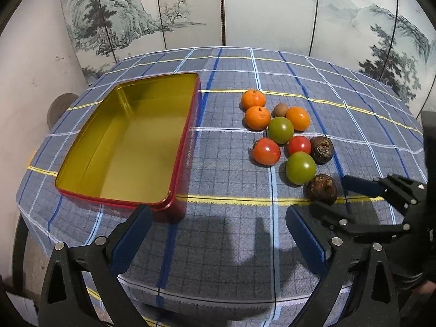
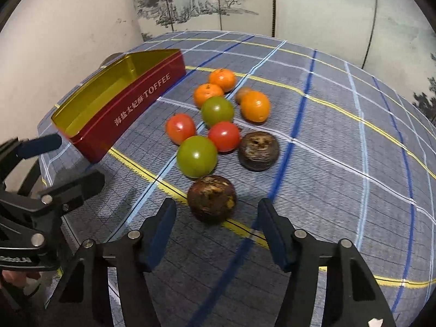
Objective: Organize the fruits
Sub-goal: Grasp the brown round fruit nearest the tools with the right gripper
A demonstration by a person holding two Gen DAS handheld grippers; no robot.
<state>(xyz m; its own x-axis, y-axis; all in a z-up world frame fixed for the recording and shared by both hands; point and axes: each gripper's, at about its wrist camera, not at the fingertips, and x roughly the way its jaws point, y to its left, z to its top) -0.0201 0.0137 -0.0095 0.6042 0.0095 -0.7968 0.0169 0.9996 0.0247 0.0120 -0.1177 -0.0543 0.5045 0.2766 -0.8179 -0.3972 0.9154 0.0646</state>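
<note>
A cluster of fruits lies on the checked tablecloth: oranges (image 1: 255,98), a green fruit (image 1: 280,130), red tomatoes (image 1: 266,151), a small brown kiwi (image 1: 280,109) and two dark brown fruits. An empty red tin (image 1: 130,141) with a gold inside stands to their left; it also shows in the right wrist view (image 2: 128,100). My right gripper (image 2: 216,215) is open, its fingers on either side of the nearest dark brown fruit (image 2: 212,197), just short of it. My left gripper (image 1: 218,218) is open and empty near the tin's front corner.
The table (image 1: 231,245) has a blue checked cloth with its front edge close below my left gripper. A painted folding screen (image 1: 245,8) stands behind the table. A second green fruit (image 2: 196,156) and another dark fruit (image 2: 258,150) lie just beyond the nearest one.
</note>
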